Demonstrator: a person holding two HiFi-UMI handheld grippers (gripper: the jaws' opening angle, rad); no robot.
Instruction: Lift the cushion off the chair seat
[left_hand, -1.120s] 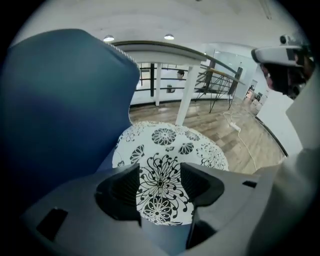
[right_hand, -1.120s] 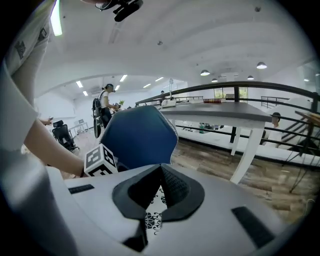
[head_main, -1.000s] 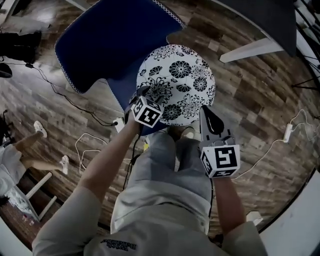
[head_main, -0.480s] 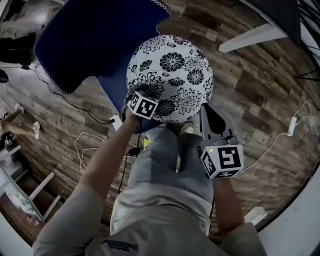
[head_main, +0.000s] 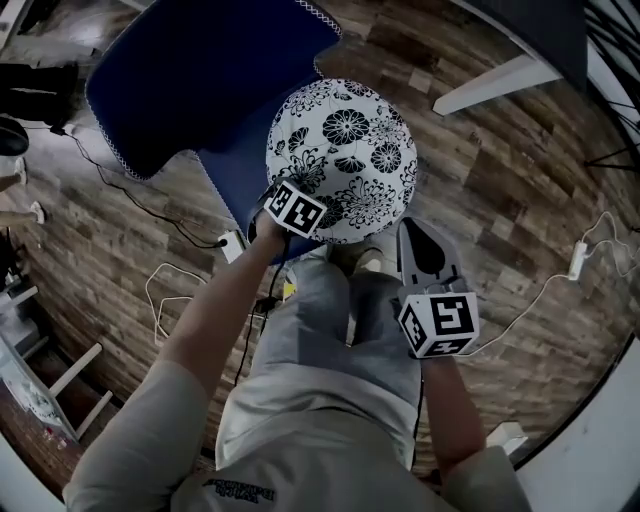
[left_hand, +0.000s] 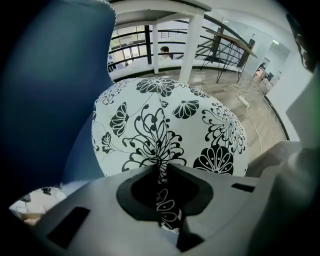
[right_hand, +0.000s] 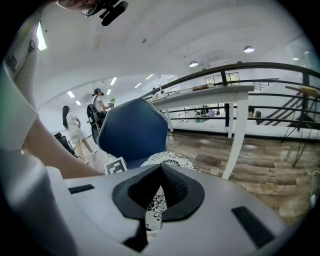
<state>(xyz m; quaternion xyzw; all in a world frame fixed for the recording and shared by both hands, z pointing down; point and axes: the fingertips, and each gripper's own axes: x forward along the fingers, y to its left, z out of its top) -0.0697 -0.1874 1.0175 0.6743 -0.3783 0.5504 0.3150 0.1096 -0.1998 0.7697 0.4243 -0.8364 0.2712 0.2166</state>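
Note:
A round white cushion (head_main: 345, 160) with black flowers lies on the seat of a blue chair (head_main: 190, 70). My left gripper (head_main: 290, 200) points steeply down at the cushion's near left edge. In the left gripper view its jaws (left_hand: 161, 167) have just been closing and now pinch a fold of the flowered cushion (left_hand: 165, 125). My right gripper (head_main: 413, 228) hovers just off the cushion's near right edge, shut with nothing in it. In the right gripper view its tips (right_hand: 161, 169) meet, with the cushion (right_hand: 172, 159) and the chair back (right_hand: 132, 130) beyond.
White table legs (head_main: 495, 85) stand on the wood floor at the far right. Cables (head_main: 180, 290) run across the floor at left, and a power strip (head_main: 577, 262) lies at right. My own legs (head_main: 340, 340) fill the near middle. People (right_hand: 75, 132) stand far off.
The left gripper has sunk onto the cushion's near left edge and closed on its fabric. The right gripper has shifted slightly, staying shut beside the cushion.

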